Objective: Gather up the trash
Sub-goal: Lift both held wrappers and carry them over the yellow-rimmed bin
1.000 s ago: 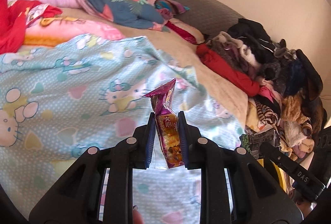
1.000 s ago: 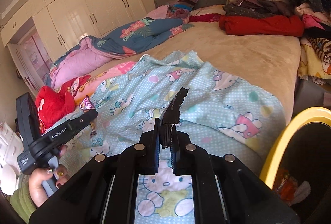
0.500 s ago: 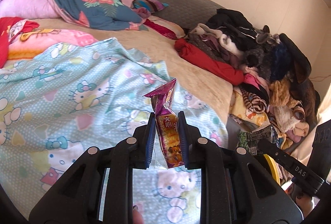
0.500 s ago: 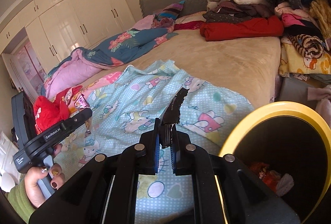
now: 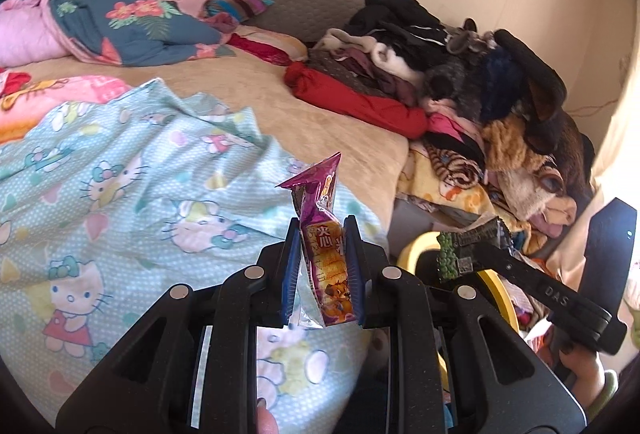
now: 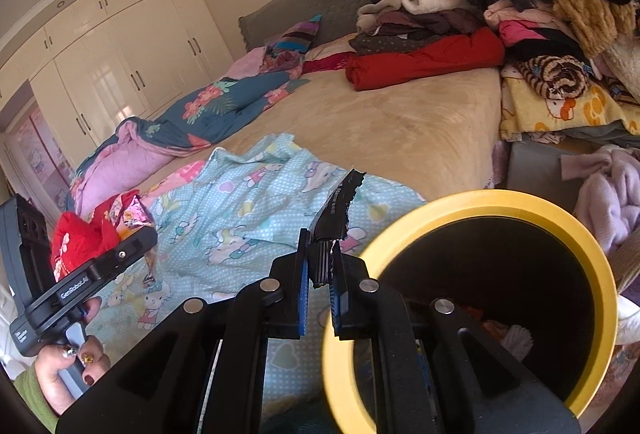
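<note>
Yellow-rimmed bin point(image 6: 472, 298): mouth open and facing up, dark interior, a few scraps low inside; room above the rim unobstructed.
Right gripper point(image 6: 320, 266): at the bin's left rim, clamped on a black wrapper point(image 6: 338, 207).
Left gripper point(image 5: 322, 266): over the blue cartoon blanket point(image 5: 120, 201), closed on a purple snack packet point(image 5: 326, 254).
Bed, tan sheet point(image 6: 400, 121): bare stretch between blanket and clothes.
Clothes pile point(image 6: 500, 5): tall heap beyond the bin, blocking that side.

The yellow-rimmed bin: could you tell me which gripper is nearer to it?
Right. The right gripper, holding a dark wrapper, is at the bin rim; the left gripper, holding a purple wrapper, is over the blanket beside it.
</note>
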Demonstrator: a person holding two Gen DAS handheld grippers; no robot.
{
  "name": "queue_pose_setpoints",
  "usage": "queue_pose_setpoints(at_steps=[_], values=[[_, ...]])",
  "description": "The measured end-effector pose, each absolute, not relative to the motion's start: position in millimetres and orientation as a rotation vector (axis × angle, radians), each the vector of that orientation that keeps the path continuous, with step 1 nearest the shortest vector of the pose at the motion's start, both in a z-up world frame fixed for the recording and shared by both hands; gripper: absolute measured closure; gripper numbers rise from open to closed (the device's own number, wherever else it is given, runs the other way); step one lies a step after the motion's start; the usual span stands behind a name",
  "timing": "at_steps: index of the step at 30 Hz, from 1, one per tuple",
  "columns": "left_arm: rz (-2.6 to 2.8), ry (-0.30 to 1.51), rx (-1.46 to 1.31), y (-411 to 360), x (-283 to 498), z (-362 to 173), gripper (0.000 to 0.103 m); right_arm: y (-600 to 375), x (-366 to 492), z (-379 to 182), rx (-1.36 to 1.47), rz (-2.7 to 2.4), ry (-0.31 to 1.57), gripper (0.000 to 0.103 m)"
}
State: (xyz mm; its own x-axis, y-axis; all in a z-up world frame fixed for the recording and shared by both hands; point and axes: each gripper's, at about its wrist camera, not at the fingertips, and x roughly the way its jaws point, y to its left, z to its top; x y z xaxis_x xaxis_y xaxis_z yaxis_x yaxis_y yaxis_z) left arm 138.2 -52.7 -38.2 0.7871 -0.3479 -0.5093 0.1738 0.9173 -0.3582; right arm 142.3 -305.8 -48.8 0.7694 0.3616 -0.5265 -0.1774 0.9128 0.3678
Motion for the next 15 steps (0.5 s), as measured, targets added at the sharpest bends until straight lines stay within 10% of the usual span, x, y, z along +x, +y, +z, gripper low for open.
queue_pose_setpoints(at_steps=[15], values=[[-0.394,0.628,-0.217,-105.5,127.2,-37.8,0.088,-361.0,136.7,-65.1,0.335,0.201,0.677,0.094]])
